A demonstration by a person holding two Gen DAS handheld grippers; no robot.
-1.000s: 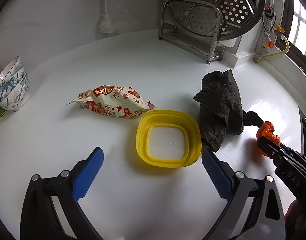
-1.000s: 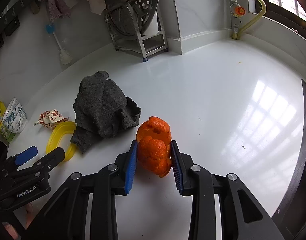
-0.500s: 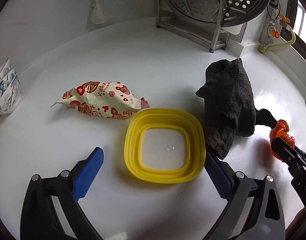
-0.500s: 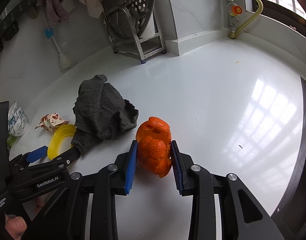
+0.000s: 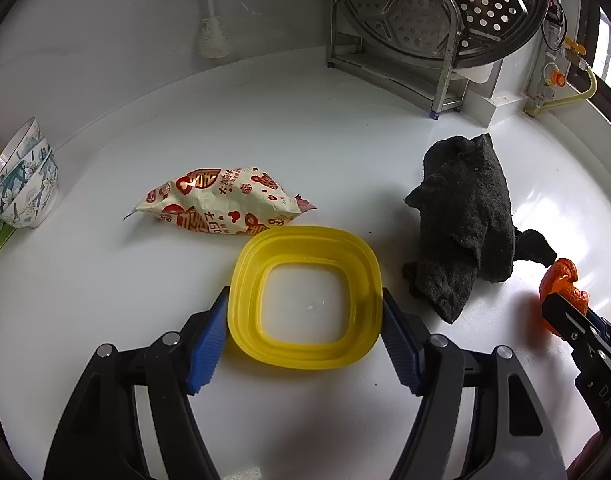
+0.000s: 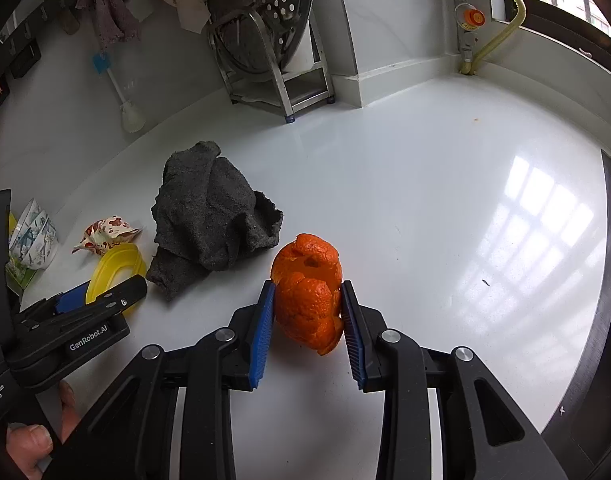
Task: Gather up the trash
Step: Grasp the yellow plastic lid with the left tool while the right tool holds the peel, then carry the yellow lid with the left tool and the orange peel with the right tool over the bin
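Yellow plastic container (image 5: 305, 296) sits between the closing jaws of the left gripper (image 5: 305, 340), pads at its rim, probably to collect scraps. To its right, the right gripper (image 6: 307, 320) pinches orange peel (image 6: 309, 296), ready for dropping in.

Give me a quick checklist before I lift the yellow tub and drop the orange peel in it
1. Right gripper clamped on the orange peel: ok.
2. Yellow tub between the left gripper fingers: ok.
3. Left jaws firm on the tub: not ok, closing now, pads just at its rim.
4. Tub empty: ok.
5. Dark cloth clear of the tub: ok, apart.
6. Snack bag clear of the tub: cannot tell, its edge meets the far rim.
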